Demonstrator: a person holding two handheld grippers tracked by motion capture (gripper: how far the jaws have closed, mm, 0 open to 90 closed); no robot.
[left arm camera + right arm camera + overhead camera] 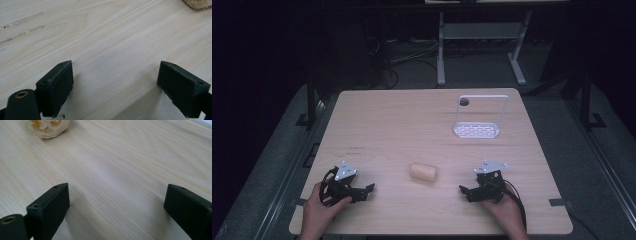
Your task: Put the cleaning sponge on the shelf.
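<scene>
Start position: my left tongs and right tongs rest spread, empty, on the worktop. Loofah piece lies between them, untouched; next, I judge, one tongs must reach in and pinch it.

Wooden table, loofah, rack (white)

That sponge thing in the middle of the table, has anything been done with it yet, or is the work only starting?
Nothing looks done yet. The loofah sponge lies alone on the table, untouched. The left gripper and right gripper rest either side of it, jaws open and empty. The white rack stands empty farther back. Reaching, gripping and moving the sponge all remain.
</scene>
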